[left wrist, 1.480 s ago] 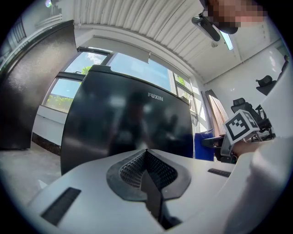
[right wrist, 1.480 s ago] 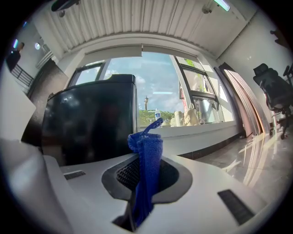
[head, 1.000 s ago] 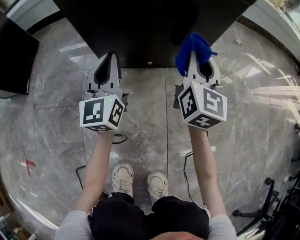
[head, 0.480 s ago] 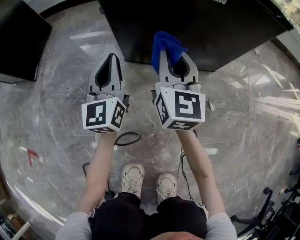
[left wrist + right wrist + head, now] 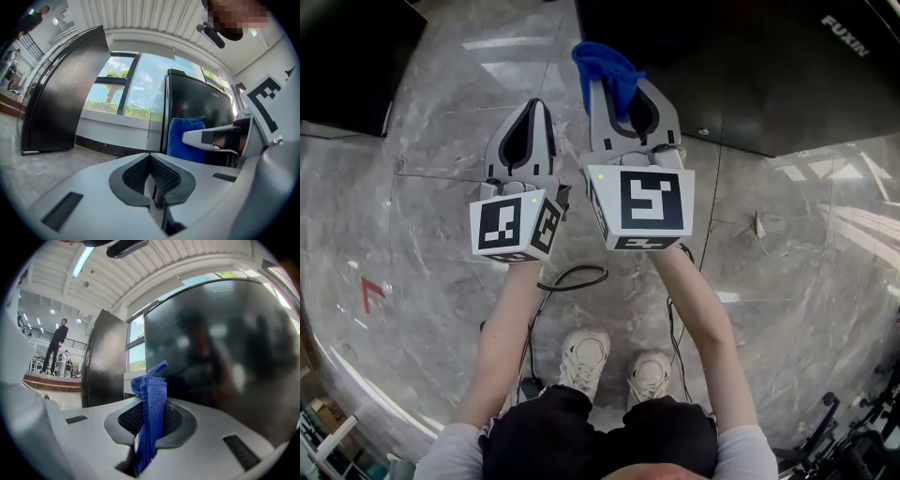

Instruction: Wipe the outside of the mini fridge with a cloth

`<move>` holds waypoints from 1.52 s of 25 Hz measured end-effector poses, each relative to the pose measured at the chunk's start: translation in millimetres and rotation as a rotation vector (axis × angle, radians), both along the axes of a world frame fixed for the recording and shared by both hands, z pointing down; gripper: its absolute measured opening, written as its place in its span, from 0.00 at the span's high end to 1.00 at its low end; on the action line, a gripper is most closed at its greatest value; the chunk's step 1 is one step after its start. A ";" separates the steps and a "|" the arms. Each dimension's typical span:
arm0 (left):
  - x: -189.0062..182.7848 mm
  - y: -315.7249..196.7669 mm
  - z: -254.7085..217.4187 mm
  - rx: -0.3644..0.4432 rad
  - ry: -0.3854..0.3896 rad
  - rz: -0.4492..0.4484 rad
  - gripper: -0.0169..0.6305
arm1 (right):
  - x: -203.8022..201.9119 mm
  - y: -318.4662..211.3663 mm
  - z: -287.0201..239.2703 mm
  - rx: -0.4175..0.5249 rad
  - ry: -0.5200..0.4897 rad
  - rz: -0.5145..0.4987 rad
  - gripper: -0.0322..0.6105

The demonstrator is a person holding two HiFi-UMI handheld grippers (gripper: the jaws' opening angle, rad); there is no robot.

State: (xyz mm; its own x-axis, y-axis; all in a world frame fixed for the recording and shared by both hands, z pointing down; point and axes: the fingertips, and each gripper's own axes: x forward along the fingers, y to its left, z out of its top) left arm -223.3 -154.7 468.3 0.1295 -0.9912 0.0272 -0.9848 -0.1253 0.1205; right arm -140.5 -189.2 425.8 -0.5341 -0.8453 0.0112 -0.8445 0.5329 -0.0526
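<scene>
The right hand-held gripper point(image 5: 607, 86) is clenched on a blue cloth point(image 5: 602, 64), which stands bunched between its jaws and sticks out a little past the tips. The left hand-held gripper point(image 5: 533, 105) is just beside it, with its jaws pressed together and nothing between them. The mini fridge point(image 5: 750, 66) is a glossy black box standing on the grey stone floor point(image 5: 441, 159), directly ahead of the right hand-held gripper and close to it; from these views I cannot tell if the cloth already touches its surface. A second black cabinet point(image 5: 347, 56) stands apart at the left. In my judgement the wiping has not really begun, and the main risk is in the grasp. The cloth is held as a narrow folded strip, so only a small part can meet the fridge. If the person pushes forward too much, the hard jaw tips may rub the shiny wall in place of the cloth. A strong sideways stroke can also pull the strip out of the jaws. The two hand-held grippers are near enough to knock together in a wide sweep, and a black cable point(image 5: 572, 277) loops on the floor by the person's shoes point(image 5: 581, 352), where a step could catch it.
</scene>
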 end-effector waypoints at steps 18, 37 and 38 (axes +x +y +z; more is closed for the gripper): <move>55.6 -1.7 -4.4 0.013 0.018 0.097 0.97 | 56.4 -4.5 2.6 -0.004 0.040 0.107 0.85; 146.2 9.5 -18.1 0.031 0.009 0.211 0.97 | 225.5 0.3 -3.8 -0.018 0.028 0.389 0.85; 147.8 9.7 -17.0 0.028 0.009 0.213 0.97 | 234.1 0.0 -3.2 -0.022 0.025 0.405 0.85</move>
State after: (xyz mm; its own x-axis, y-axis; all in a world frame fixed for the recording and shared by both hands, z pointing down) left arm -75.5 -145.0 451.4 0.3360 -0.9419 -0.0017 -0.9347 -0.3336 0.1228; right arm 93.6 -189.2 422.5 -0.1570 -0.9868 0.0404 -0.9871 0.1556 -0.0372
